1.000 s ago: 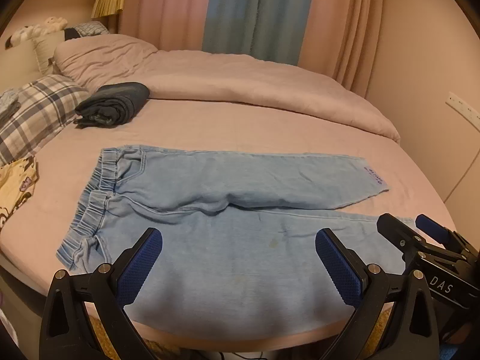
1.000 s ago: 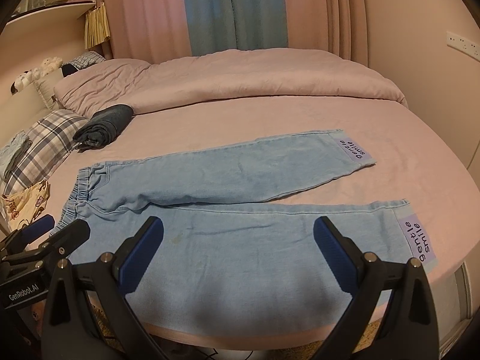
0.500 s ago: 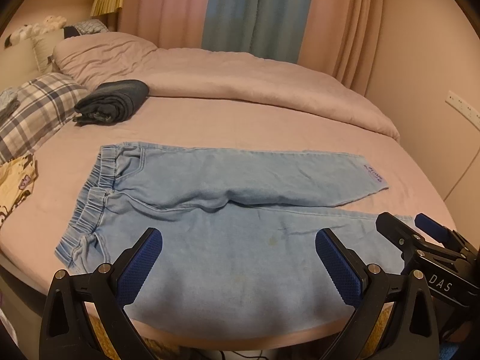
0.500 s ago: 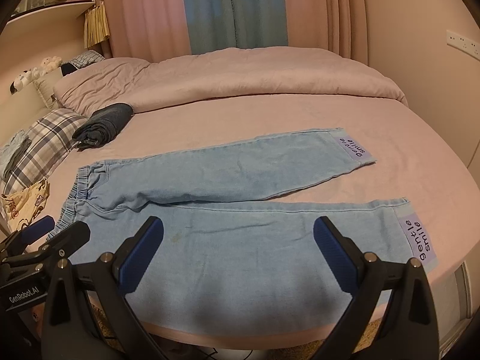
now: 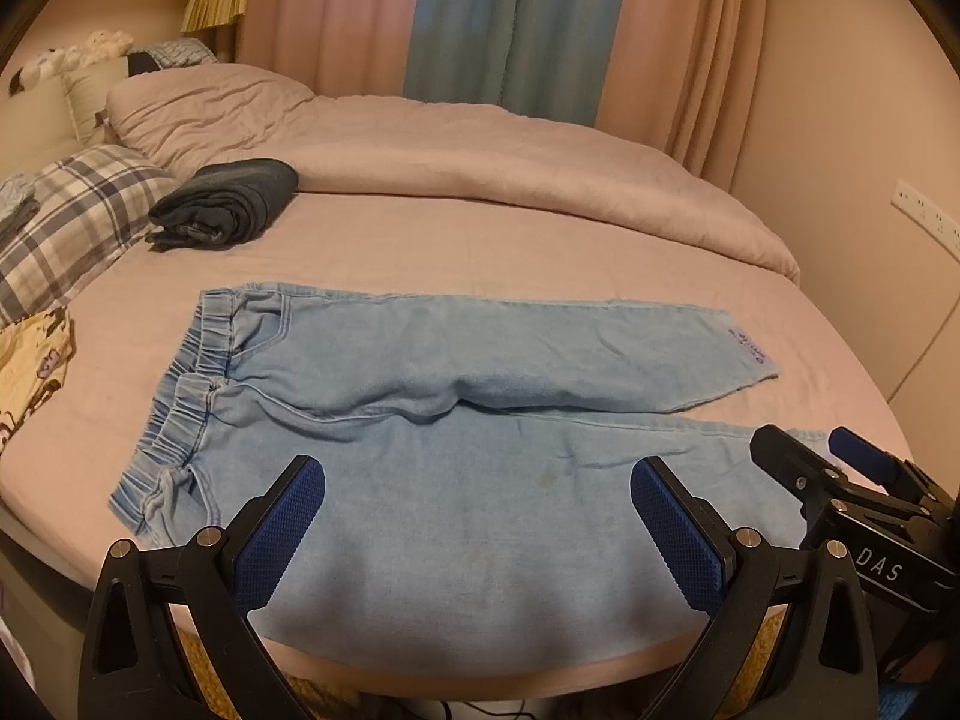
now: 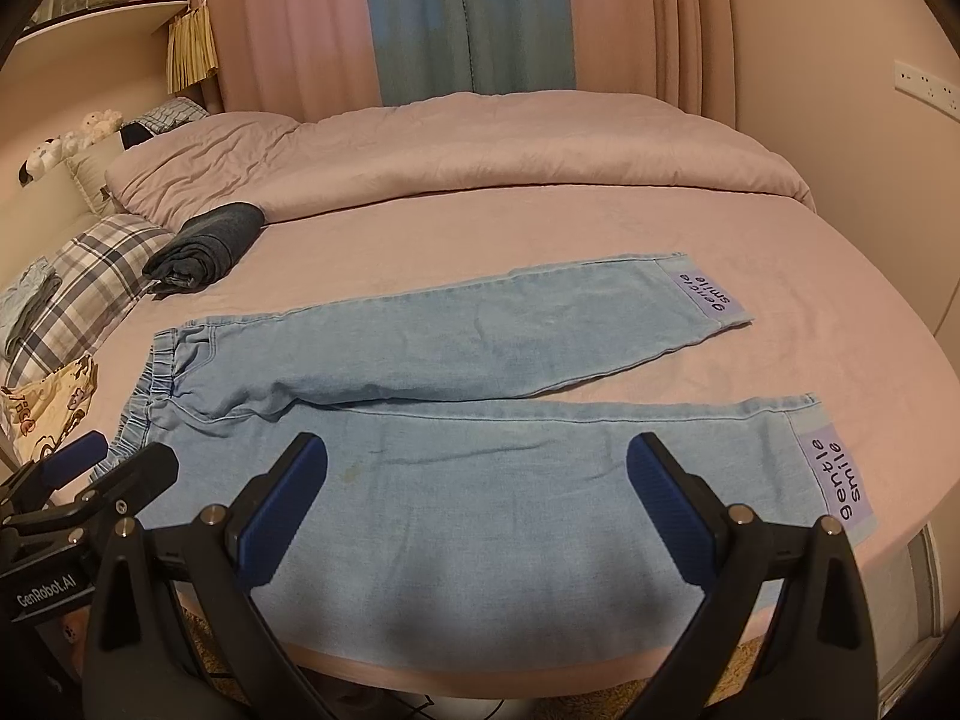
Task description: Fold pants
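Pants [image 5: 456,420] flat on bed [image 5: 480,252], legs splayed. Left tongs [image 5: 477,531] and right tongs [image 6: 477,504] both released, hovering above near leg. Advice: pinch waistband and hem together, lift evenly.

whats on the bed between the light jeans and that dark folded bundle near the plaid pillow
Nothing: only bare pink sheet separates the light jeans from the dark folded bundle. The right wrist view shows it best.
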The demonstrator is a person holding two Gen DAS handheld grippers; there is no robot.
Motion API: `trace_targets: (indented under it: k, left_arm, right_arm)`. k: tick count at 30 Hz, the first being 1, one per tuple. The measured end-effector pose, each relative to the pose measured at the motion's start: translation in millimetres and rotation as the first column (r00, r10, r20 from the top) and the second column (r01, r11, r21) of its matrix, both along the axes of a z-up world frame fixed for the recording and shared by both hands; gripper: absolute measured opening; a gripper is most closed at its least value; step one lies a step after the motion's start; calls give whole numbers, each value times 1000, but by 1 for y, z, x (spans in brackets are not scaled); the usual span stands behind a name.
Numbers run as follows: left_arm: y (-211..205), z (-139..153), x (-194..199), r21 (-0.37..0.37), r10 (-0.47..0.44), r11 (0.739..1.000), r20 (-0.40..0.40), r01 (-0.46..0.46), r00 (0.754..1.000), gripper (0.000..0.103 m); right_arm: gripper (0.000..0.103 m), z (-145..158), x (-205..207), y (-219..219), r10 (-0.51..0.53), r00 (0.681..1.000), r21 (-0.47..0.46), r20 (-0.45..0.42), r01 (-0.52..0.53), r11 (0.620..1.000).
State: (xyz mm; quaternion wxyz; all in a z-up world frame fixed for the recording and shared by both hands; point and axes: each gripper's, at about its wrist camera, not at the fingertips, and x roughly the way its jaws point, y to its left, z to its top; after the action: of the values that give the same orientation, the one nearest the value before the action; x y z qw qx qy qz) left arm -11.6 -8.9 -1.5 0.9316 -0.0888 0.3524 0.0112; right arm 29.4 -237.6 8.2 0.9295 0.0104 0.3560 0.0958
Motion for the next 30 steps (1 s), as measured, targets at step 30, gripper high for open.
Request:
trace_targets:
  k: [30]
  left_arm:
    - [-2, 0, 1, 4, -9, 1000, -12, 9, 1000, 103]
  right_arm:
    - [101, -4, 3, 0, -1, 1000, -6, -14, 1, 1000]
